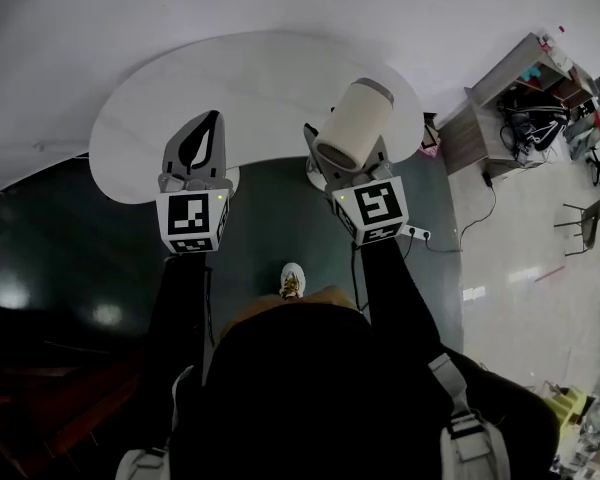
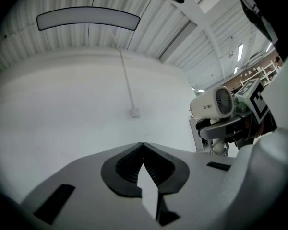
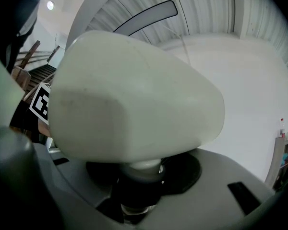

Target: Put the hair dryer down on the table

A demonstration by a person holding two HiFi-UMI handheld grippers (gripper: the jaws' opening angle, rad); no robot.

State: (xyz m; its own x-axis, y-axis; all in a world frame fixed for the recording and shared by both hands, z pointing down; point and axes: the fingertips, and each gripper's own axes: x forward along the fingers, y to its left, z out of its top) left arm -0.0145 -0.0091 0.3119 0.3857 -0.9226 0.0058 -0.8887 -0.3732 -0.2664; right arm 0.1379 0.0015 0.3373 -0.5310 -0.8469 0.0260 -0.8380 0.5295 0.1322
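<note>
A cream-white hair dryer is held up above the near right edge of the white table; my right gripper is shut on its handle. Its barrel fills the right gripper view, and the handle runs down between the jaws. From the side, in the left gripper view, the dryer shows its rear grille. My left gripper hovers over the table's near edge, shut, with nothing in it.
The table is rounded and bare, set against a white wall. A dark floor lies below the near edge. At the right stand a shelf unit with cables, a power strip and a chair.
</note>
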